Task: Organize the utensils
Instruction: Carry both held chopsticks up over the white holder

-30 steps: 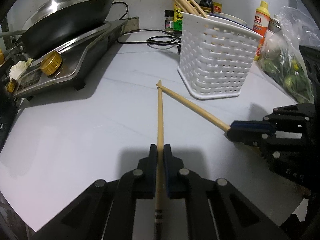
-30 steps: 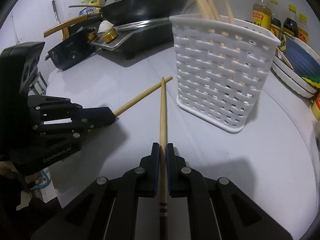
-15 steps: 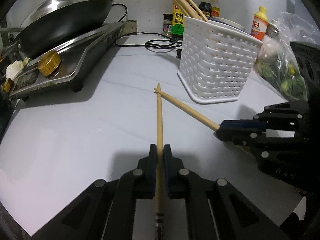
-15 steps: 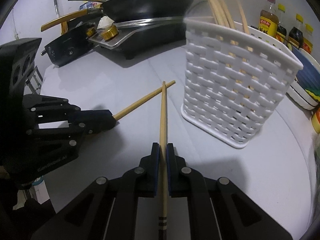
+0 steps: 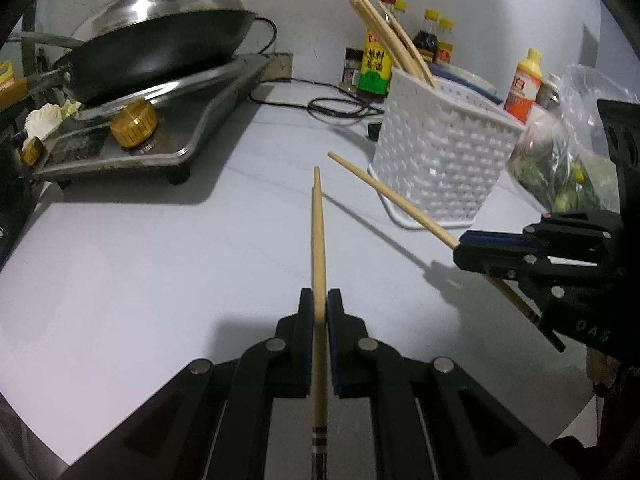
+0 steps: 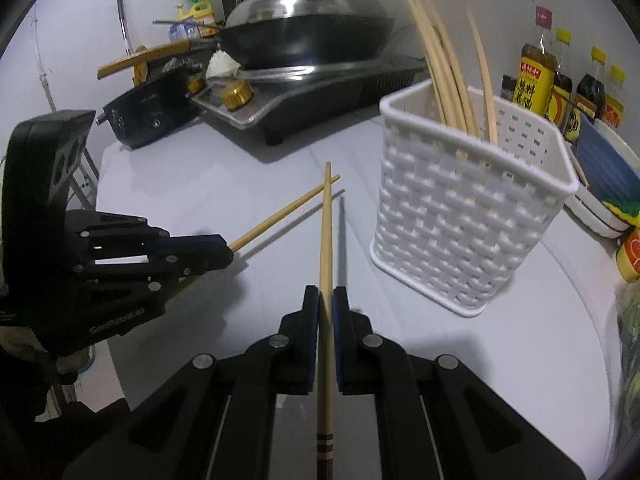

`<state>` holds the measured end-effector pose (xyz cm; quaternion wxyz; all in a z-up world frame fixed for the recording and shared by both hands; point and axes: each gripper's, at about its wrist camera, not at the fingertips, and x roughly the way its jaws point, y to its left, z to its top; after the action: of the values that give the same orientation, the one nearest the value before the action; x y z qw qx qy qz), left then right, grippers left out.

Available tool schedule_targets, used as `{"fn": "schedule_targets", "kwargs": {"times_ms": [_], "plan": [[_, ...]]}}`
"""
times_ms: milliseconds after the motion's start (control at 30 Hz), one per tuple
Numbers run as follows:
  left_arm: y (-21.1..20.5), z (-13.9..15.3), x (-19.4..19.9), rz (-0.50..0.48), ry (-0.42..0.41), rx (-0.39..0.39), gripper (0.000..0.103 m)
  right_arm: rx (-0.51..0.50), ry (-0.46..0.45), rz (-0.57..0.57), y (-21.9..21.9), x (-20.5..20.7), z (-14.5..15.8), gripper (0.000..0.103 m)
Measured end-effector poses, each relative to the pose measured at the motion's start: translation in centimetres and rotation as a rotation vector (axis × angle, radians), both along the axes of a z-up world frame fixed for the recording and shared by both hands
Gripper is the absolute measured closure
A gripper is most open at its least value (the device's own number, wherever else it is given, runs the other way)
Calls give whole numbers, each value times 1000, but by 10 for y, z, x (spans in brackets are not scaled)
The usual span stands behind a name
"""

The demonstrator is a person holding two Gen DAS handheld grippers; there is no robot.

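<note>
My left gripper (image 5: 319, 300) is shut on a wooden chopstick (image 5: 318, 240) that points forward over the white countertop. In the right wrist view the same gripper (image 6: 226, 252) shows at the left with its chopstick (image 6: 284, 212) slanting up to the right. My right gripper (image 6: 326, 298) is shut on a second chopstick (image 6: 326, 232); from the left wrist camera it (image 5: 460, 246) sits at the right, chopstick (image 5: 392, 204) angled toward the basket's foot. The white woven basket (image 6: 460, 216) (image 5: 440, 160) holds several chopsticks (image 6: 444, 68) upright. Both held sticks hang above the counter, tips apart.
A lidded wok (image 5: 160, 52) rests on a stove (image 5: 160, 128) at the back left. Sauce bottles (image 5: 374, 64), a black cable (image 5: 336, 106) and stacked dishes (image 6: 604, 184) line the wall. A bag of greens (image 5: 568, 168) lies right of the basket.
Both grippers have lifted their chopsticks off the counter. The crossed tips have drawn apart in the left wrist view, and the basket looks nearer and lower in the right wrist view.
</note>
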<state>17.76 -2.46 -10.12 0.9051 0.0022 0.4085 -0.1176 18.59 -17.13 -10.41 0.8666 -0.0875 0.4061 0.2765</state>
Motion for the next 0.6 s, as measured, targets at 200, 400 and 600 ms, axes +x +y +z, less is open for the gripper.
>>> {"fn": "schedule_targets", "kwargs": {"times_ms": [200, 400, 600], "plan": [[9, 20, -5, 17, -43, -37, 97, 63, -18, 4, -8, -1, 26, 97], [18, 42, -9, 41, -86, -58, 97, 109, -60, 9, -17, -1, 58, 97], [22, 63, -12, 41, -137, -65, 97, 111, -111, 4, -22, 1, 81, 97]]}}
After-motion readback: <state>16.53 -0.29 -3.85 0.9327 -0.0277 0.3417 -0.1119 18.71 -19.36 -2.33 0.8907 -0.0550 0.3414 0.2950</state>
